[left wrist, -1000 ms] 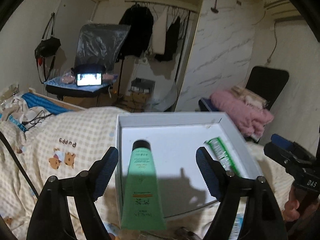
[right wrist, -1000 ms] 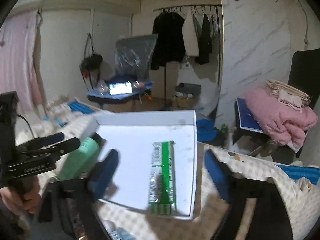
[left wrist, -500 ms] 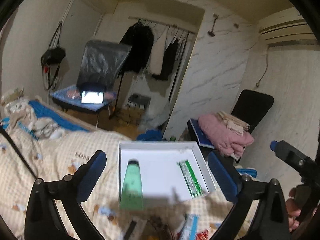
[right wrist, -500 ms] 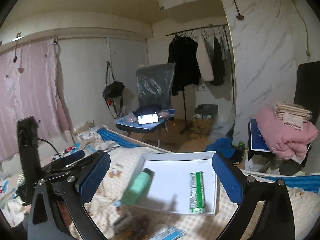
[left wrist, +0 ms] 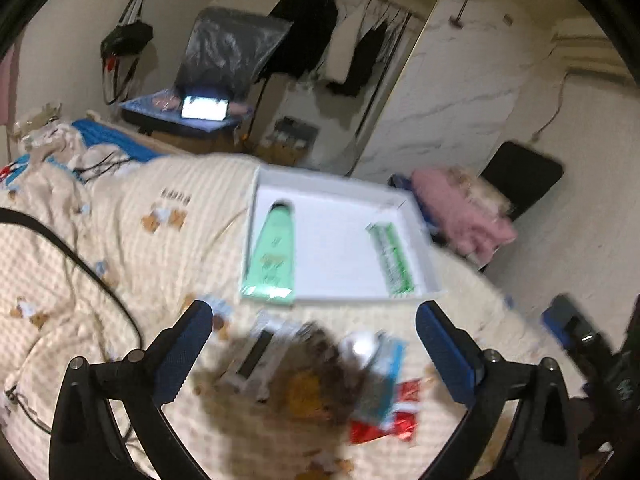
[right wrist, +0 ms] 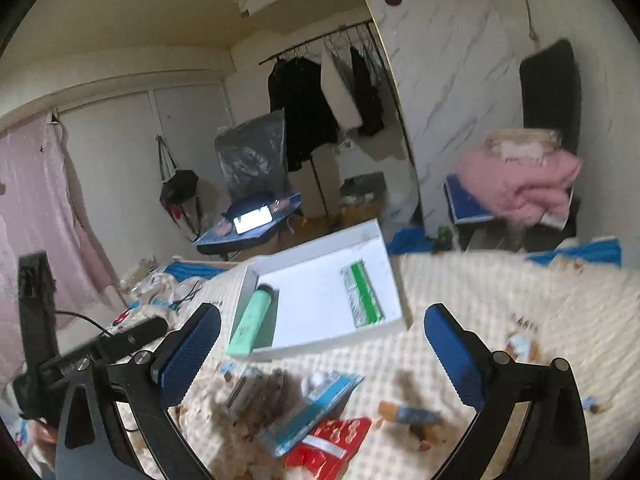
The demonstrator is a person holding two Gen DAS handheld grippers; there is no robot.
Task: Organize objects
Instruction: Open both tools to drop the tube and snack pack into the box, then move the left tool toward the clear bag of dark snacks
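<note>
Hovering above the loose pile [left wrist: 316, 376], both grippers gape empty.
Left gripper [left wrist: 314, 340] sits nearest; white tray [left wrist: 332, 184] lies beyond; right gripper [right wrist: 322, 340] alongside.

You face a bed whose quilt [left wrist: 132, 240] carries an open box [left wrist: 340, 184]. In the box, a tube [left wrist: 272, 248] lies along the left wall and a flat packet [left wrist: 390, 258] along the right, well apart. Nearer to you, on the quilt before the box, lies a heap of small packets [right wrist: 316, 404]. Behind the bed stands a chair with a lit screen [left wrist: 204, 107]; behind that, a clothes rail [right wrist: 320, 44]. To the right, folded blankets [right wrist: 520, 176] rest on another chair.
</note>
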